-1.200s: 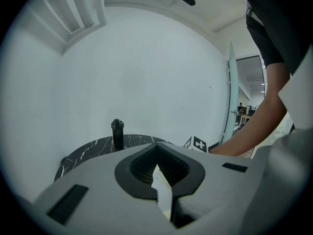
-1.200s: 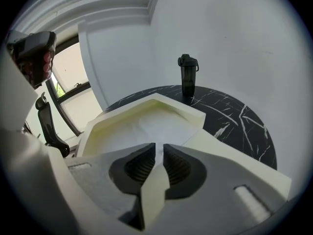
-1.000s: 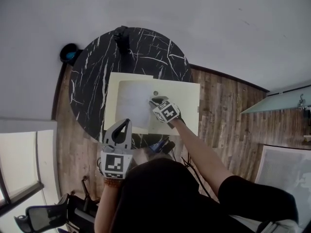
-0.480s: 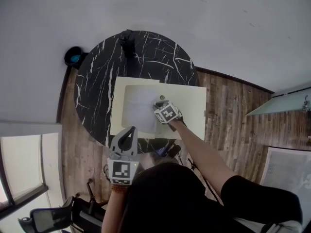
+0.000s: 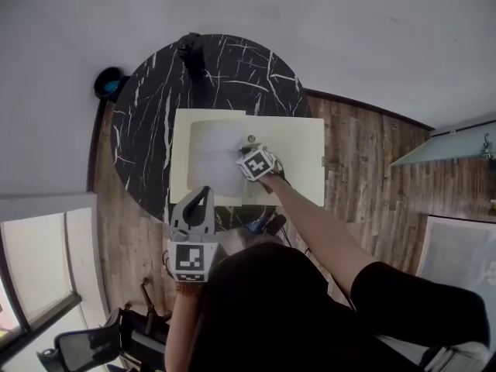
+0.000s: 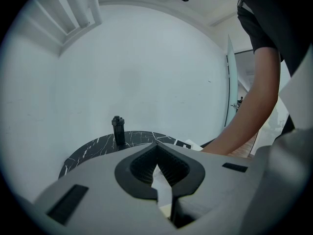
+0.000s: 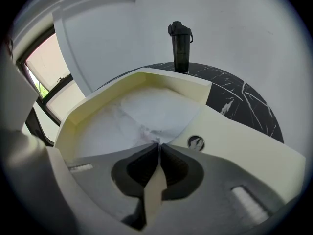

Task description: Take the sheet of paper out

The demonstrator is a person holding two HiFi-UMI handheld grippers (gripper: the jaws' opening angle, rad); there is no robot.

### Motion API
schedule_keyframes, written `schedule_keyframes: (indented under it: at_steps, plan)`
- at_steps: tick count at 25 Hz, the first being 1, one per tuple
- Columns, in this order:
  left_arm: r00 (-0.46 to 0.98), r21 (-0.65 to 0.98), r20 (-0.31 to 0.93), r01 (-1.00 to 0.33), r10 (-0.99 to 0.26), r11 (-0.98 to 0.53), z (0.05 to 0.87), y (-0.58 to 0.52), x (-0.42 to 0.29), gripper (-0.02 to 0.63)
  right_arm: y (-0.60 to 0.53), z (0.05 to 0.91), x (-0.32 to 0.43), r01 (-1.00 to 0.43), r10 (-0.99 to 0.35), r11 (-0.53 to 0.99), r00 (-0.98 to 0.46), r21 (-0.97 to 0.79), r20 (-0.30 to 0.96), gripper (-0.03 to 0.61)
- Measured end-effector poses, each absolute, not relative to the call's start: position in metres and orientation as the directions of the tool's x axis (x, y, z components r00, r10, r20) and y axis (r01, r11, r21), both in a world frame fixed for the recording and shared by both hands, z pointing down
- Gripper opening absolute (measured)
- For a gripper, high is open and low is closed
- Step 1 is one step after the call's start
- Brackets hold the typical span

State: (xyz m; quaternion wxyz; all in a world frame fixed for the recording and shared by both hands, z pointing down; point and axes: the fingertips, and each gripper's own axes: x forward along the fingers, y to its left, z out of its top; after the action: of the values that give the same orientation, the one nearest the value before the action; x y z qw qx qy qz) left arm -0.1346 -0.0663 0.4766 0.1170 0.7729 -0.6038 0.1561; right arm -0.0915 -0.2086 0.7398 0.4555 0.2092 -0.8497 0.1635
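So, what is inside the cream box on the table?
A white sheet of paper lies in the cream box, crumpled where the right claw pinches its near edge. Whatever lies under the sheet is covered.

Table [image 5: 147, 122], one. Cream box [image 5: 298, 149], one. Paper sheet [image 5: 211, 157], one. Dark bottle [image 5: 190, 53], one. Grippers, two: left gripper [image 5: 204, 192], right gripper [image 5: 245, 150]. Blue floor object [image 5: 108, 84] far left, one, perhaps a bin.
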Motion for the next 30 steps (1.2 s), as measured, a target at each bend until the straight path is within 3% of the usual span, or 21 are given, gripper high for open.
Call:
schedule_keyframes:
  at_steps: [7, 30]
  plan:
    - [0.225, 0.002, 0.383, -0.970, -0.896, -0.243, 0.477, -0.063, -0.130, -0.002, -0.193, 0.744, -0.080, -0.550, -0.182, 0.820, -0.515, -0.159, 0.838, 0.005]
    - [0.248, 0.014, 0.389, -0.964, -0.887, -0.264, 0.482, -0.054, -0.104, -0.002, -0.177, 0.739, -0.063, -0.503, -0.177, 0.852, -0.542, -0.148, 0.821, -0.002]
